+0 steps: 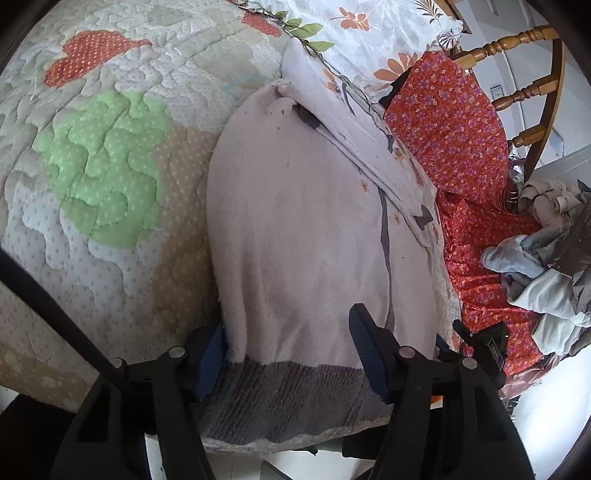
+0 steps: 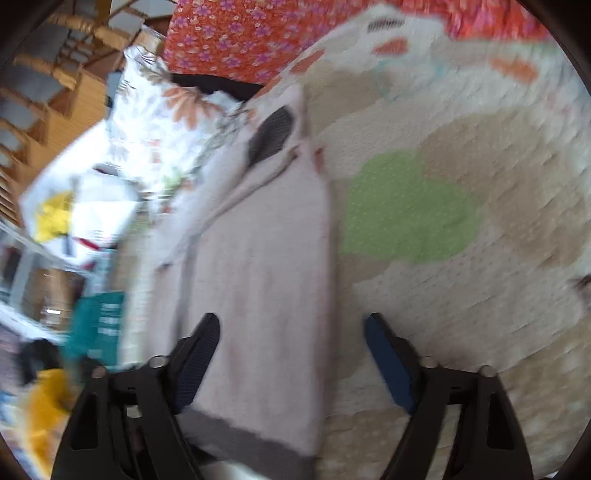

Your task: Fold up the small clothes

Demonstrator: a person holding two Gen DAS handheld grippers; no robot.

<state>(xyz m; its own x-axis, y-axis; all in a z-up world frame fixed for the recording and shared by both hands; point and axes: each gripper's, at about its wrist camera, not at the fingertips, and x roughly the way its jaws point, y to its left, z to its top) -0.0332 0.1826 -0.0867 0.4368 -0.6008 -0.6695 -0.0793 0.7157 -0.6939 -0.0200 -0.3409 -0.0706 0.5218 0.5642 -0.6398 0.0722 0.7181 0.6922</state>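
A pale pink knit garment [image 1: 303, 229] with a grey ribbed hem [image 1: 280, 402] lies flat on the quilted bedspread [image 1: 110, 155], a sleeve folded across its far end. My left gripper [image 1: 288, 321] straddles the hem end. Its left pad [image 1: 210, 358] is tucked at the garment's left edge and its right pad [image 1: 369, 354] rests on top, with the jaws wide apart. In the blurred right wrist view, my right gripper [image 2: 291, 317] stands open over the same garment [image 2: 258, 258]. One pad [image 2: 199, 362] is above the cloth and the other [image 2: 388, 365] is above the quilt [image 2: 443, 295].
A red floral cloth [image 1: 454, 147] borders the garment on the right, with a heap of grey and white clothes [image 1: 546, 266] beyond it. A floral pillow [image 1: 369, 33] and a wooden chair [image 1: 524, 88] stand at the back. The bed's near edge runs just under the hem.
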